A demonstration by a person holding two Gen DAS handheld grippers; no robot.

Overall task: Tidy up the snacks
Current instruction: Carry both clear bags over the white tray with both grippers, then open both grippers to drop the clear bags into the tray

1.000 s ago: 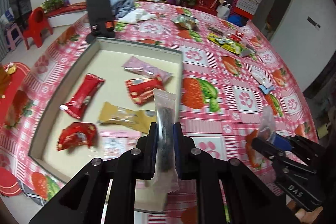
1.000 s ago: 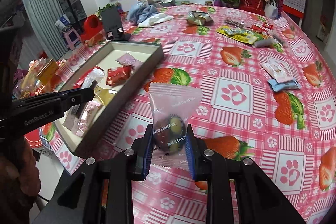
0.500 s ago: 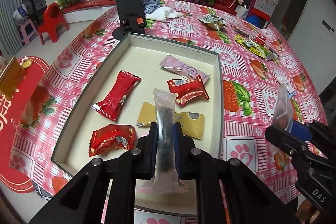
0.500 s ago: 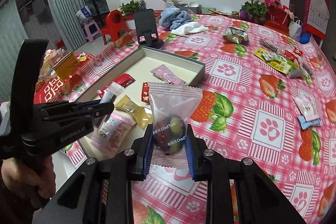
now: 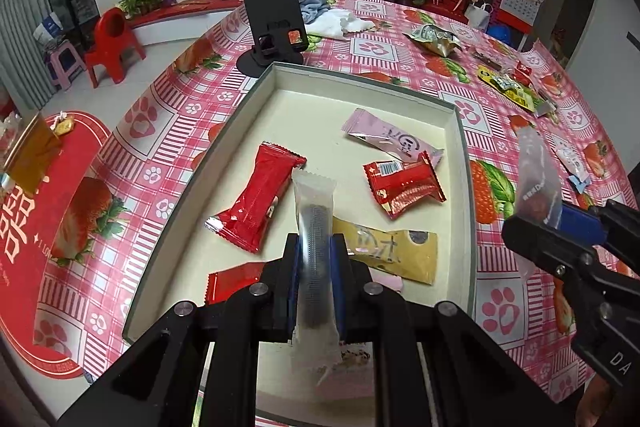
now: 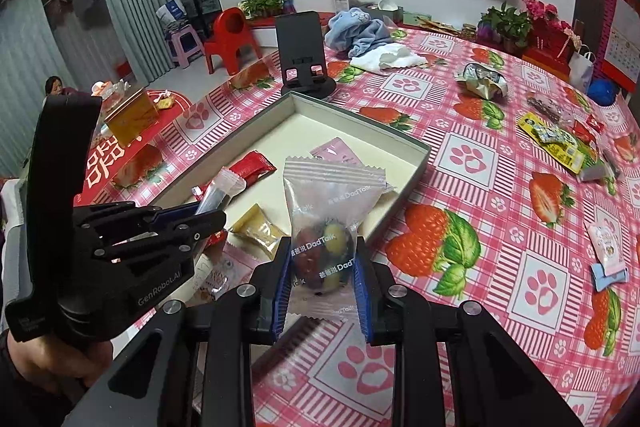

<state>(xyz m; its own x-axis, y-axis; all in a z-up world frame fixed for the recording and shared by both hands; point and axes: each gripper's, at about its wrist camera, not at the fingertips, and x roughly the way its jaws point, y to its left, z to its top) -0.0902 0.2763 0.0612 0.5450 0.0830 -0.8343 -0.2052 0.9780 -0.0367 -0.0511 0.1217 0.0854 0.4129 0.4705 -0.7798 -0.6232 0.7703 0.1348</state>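
Note:
My left gripper [image 5: 316, 279] is shut on a clear wrapped dark snack stick [image 5: 314, 223], held upright above the near part of a shallow grey tray [image 5: 466, 163]. The tray holds a long red packet [image 5: 256, 199], a pink packet [image 5: 392, 139], a red square packet [image 5: 404, 187], a yellow packet [image 5: 388, 255] and another red one [image 5: 228, 285]. My right gripper [image 6: 322, 275] is shut on a clear DadTalk candy bag [image 6: 328, 215], held above the tablecloth just right of the tray [image 6: 404, 183]. The right gripper also shows in the left wrist view [image 5: 560, 243], the left gripper in the right wrist view [image 6: 200, 217].
A black phone stand [image 5: 276, 23] stands behind the tray. Loose snacks lie on the strawberry tablecloth at the right: a foil bag [image 6: 484, 83], a yellow-green packet [image 6: 552, 141], small packets [image 6: 608, 251]. Cloths [image 6: 372, 43] and plants sit at the far edge.
Both grippers have moved left toward and over the tray, each keeping its snack. The left gripper's view has swung so the tray lies right under it.

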